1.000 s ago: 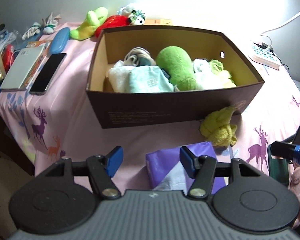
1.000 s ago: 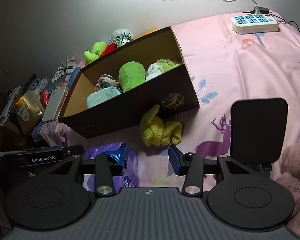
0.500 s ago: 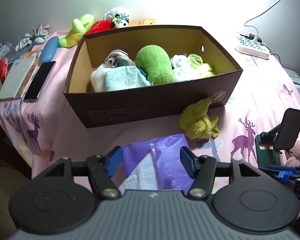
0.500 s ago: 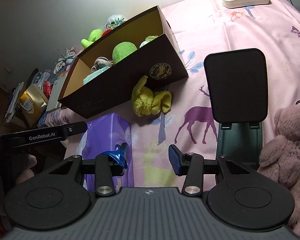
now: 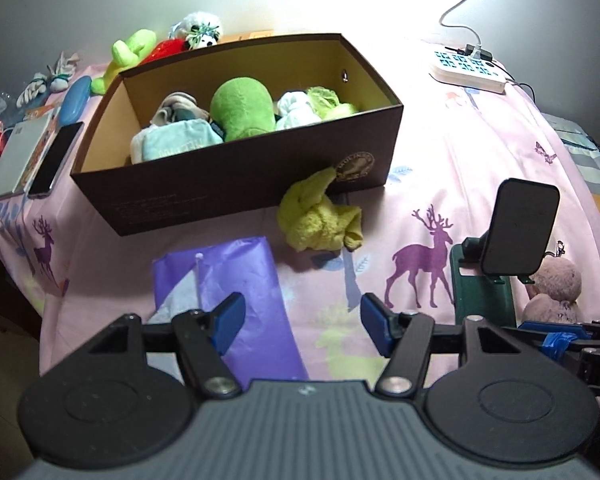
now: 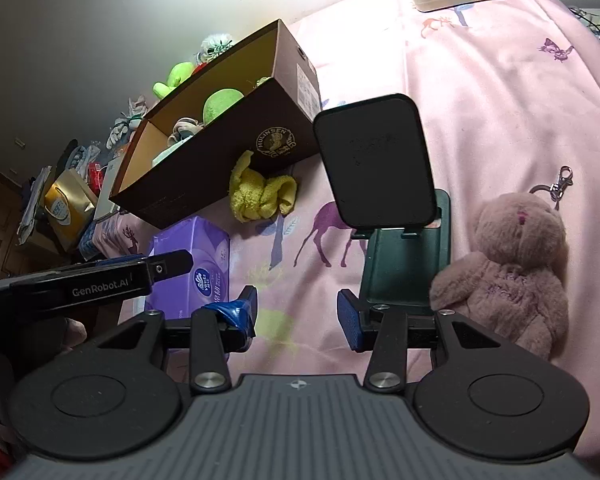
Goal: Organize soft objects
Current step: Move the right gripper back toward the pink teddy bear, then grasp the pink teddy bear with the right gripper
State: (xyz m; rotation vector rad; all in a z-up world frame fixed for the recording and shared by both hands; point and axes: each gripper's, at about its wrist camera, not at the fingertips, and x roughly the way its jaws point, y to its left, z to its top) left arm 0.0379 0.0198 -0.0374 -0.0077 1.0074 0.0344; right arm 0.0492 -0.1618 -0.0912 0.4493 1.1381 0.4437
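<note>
A brown cardboard box [image 5: 236, 176] [image 6: 204, 172] holds a green plush [image 5: 242, 106], folded cloths and socks. A yellow towel [image 5: 320, 220] [image 6: 260, 192] lies crumpled against the box's front. A pink teddy bear [image 6: 512, 276] [image 5: 554, 288] sits at the right by a phone stand. My left gripper [image 5: 300, 316] is open and empty above the pink sheet, short of the towel. My right gripper [image 6: 298, 312] is open and empty, left of the bear.
A purple tissue pack [image 5: 224, 284] [image 6: 192, 264] lies by the left gripper. A black phone stand [image 6: 380, 168] [image 5: 520, 228] stands on a green base. More plush toys [image 5: 140, 52] sit behind the box. A power strip [image 5: 466, 68], a phone and books [image 5: 32, 156] lie around.
Both grippers have pulled back and swung right. The teddy bear and phone stand have come into fuller view; the box now sits farther off. Both stay open.
</note>
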